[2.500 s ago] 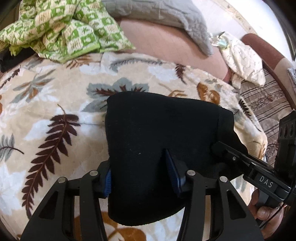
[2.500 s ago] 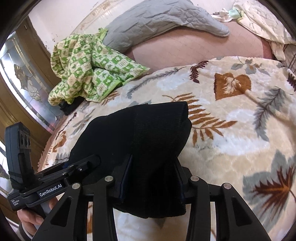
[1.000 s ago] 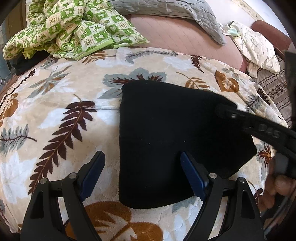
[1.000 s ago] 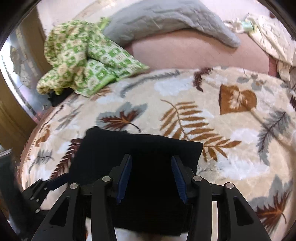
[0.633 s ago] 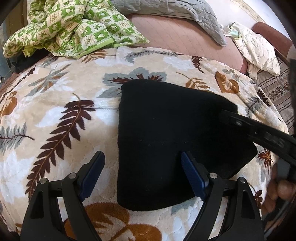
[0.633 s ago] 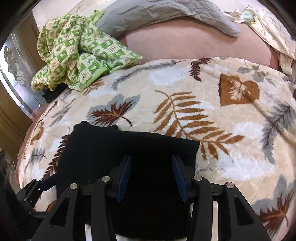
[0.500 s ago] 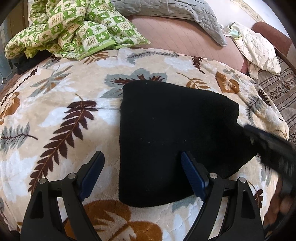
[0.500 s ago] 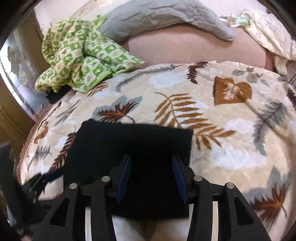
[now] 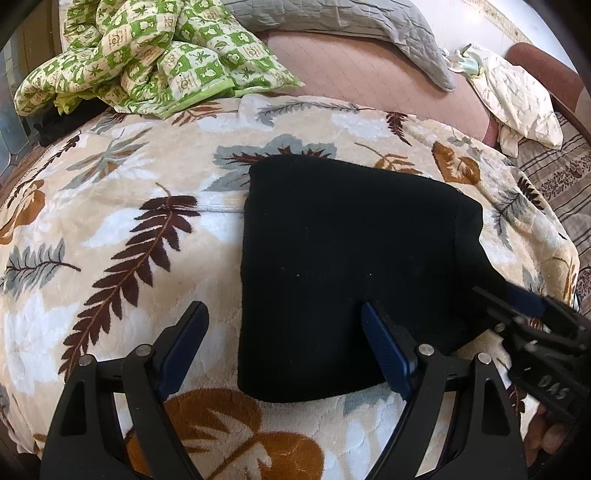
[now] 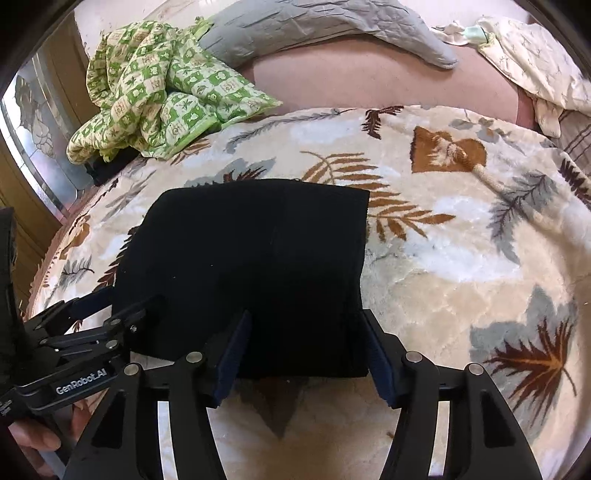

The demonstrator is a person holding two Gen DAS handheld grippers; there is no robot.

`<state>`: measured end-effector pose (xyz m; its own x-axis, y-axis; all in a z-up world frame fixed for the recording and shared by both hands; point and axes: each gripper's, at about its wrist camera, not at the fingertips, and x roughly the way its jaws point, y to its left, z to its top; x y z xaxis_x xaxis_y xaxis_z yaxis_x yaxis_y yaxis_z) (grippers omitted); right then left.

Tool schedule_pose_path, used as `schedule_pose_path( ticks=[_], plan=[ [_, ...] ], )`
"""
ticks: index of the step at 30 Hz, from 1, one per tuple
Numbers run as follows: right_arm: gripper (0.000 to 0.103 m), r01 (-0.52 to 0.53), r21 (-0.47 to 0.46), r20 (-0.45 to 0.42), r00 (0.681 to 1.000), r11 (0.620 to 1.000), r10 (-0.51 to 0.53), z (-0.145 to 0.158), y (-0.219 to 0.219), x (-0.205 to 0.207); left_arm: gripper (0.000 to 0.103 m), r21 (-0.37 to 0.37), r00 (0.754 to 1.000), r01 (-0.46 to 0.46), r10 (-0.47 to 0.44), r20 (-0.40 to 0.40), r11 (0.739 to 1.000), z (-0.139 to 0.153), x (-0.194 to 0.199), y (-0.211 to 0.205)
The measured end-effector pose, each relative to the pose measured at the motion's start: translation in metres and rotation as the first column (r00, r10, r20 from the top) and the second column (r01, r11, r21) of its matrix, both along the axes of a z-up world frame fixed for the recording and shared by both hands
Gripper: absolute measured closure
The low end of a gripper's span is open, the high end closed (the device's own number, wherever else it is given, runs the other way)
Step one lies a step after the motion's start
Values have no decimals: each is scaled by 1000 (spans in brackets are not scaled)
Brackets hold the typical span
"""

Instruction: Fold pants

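The black pants [image 9: 343,258] lie folded into a flat, roughly square bundle on the leaf-patterned blanket [image 9: 110,229]. They also show in the right wrist view [image 10: 251,258]. My left gripper [image 9: 282,325] is open and empty, its jaws wide apart over the bundle's near left edge. My right gripper [image 10: 306,332] is open and empty, its jaws astride the bundle's near right corner, just above it. Each gripper shows in the other's view, the right one [image 9: 532,332] at the bundle's right edge and the left one [image 10: 85,332] at its left edge.
A crumpled green checked quilt [image 9: 147,59] and a grey quilted pillow [image 9: 332,26] lie at the far side of the bed. A cream cloth [image 9: 517,96] lies at the far right. A wooden cabinet with glass [image 10: 33,147] stands at the bed's left.
Both grippers have let go of the pants and opened. The bundle now lies flat on the blanket, and both grippers have drawn back a little toward its near edge.
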<state>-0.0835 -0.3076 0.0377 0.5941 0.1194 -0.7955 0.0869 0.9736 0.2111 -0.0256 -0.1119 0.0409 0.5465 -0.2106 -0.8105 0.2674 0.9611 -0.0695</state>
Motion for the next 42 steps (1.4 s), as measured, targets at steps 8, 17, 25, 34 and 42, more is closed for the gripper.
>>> schedule_pose_path(
  ticks=[8,17,25,34,42],
  plan=[
    [42,5,12,103,995,1000,-6,32,-3,7,17,-36,999,-29,30,29,999,19,3,12],
    [54,1,46,20,1000,999,-2,8,-2,58,17,-14,1000,-30,30,-2,999,4,16,10],
    [53,-2,33,25,1000,999,1,9,0,45,17,-16,999,-30,30,15,999,5,14,8],
    [52,-12,-46,-3,1000,999,12,-1,8,10,17,-6,995,-67,67,70,998,15,0,15],
    [37,35,-35,143,989,999,-29,40,7,-20,17,8,978,-71,68,198,997,45,-26,19]
  ],
)
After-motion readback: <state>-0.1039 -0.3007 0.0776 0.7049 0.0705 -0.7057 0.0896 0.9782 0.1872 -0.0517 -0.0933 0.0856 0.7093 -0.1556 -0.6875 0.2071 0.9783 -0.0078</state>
